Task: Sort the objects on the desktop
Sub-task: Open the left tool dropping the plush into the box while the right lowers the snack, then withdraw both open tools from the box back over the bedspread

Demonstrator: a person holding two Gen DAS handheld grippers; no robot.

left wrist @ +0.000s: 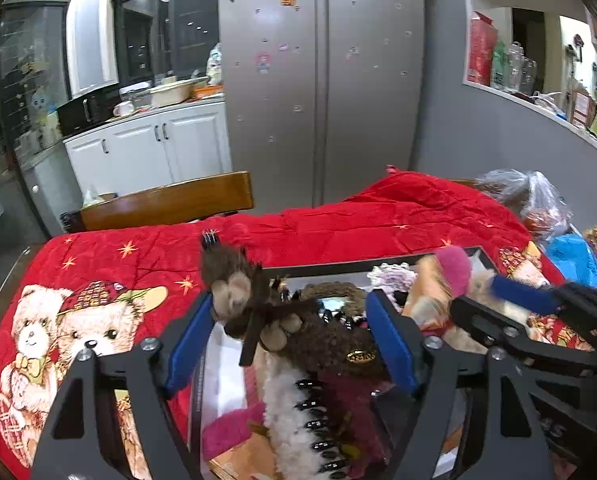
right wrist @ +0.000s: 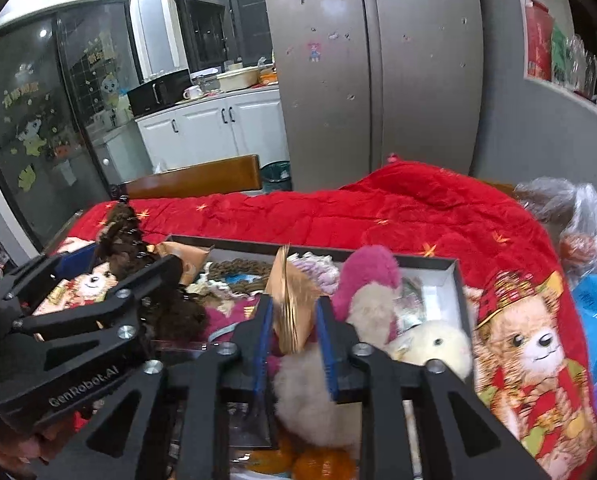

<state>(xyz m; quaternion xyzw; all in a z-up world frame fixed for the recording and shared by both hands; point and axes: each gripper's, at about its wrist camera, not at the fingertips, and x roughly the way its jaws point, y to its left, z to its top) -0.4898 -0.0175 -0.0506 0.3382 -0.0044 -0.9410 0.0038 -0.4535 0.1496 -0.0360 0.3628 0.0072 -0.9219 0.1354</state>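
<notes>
- The left gripper (left wrist: 290, 340) stands wide over the near left part of the grey tray (right wrist: 450, 270) on the red quilt (left wrist: 378, 220); a brown fuzzy hair clip (left wrist: 250, 300) lies between its pads, seemingly loose and not pinched.
- That clip looks light and soft outside, stiff in its toothed spine; take it across the spine.
- The right gripper (right wrist: 294, 336) is narrow around a thin gold-brown fan-like piece (right wrist: 292, 304), whether pressed I cannot tell. It looks flimsy, so grip gently.
- Plush toys (right wrist: 430, 344) sit right.
</notes>
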